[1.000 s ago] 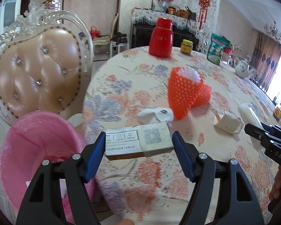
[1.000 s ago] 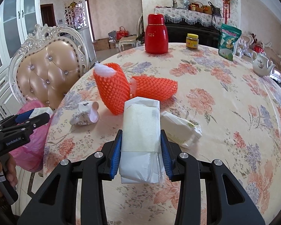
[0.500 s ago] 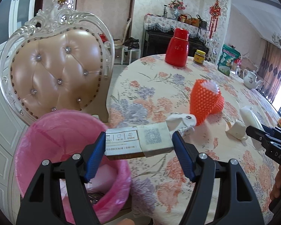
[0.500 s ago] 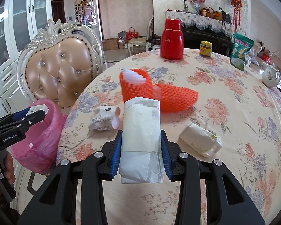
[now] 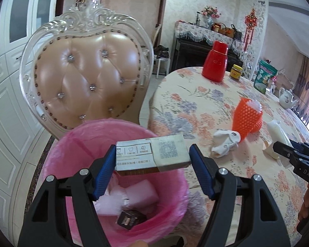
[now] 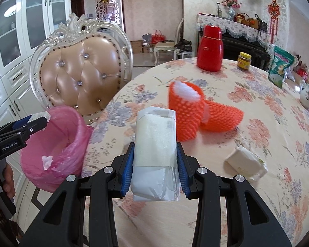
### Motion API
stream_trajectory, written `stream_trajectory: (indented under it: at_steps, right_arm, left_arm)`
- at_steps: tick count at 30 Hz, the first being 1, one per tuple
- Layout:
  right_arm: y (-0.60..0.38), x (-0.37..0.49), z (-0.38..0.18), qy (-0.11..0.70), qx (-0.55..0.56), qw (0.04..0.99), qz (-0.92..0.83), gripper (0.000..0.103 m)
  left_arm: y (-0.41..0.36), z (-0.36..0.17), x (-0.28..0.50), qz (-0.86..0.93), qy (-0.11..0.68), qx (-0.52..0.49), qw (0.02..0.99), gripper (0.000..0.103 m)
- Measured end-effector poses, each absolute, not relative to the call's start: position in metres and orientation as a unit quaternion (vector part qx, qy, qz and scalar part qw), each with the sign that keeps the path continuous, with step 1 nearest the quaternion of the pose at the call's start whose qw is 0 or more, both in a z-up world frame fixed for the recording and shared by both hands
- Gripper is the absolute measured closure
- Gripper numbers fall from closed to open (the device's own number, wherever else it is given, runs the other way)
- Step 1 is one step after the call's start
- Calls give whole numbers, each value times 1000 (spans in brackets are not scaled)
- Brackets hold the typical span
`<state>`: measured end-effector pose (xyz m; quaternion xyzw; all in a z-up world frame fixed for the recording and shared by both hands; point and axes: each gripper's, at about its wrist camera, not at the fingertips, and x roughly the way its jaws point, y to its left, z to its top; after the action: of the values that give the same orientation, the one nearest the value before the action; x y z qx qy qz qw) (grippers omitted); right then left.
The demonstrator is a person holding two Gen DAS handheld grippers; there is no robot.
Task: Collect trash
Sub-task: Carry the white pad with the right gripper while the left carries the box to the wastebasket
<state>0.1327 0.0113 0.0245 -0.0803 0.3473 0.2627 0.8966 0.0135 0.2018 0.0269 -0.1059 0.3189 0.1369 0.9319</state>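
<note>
My left gripper (image 5: 152,160) is clamped on a box (image 5: 152,154), long axis crosswise betw the pads, hanging right over the bin (image 5: 57,154) mouth, so the drop is straight down. Left is the nearer one; my right gripper (image 6: 154,162), squeezed tight on a white pouch (image 6: 154,144), sits over the table (image 6: 257,127) w/ the bin off to its left. Count: 1 bin, approx 3 bits already inside, 2 pcs in hand, 2 orange nets (image 6: 185,111), 1 crumpled wrapper (image 5: 224,144), 1 white pack (image 6: 245,162) left on the table.
</note>
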Motion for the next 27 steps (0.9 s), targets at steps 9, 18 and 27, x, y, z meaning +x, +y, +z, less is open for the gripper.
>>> stream_trajectory:
  at_steps: [9,18,27]
  right_arm:
    - [47,125,28,344,-92,889,287,66]
    - [88,117,32,339,-108,880,315,66]
    - [130,109,31,339,-123,867,344,66]
  left_arm:
    - [229,28,-4,158,314,-114,929,34]
    - [252,29,-18,175,310,-123,926,34]
    - [273,29,-29,188,307,-130,924,34]
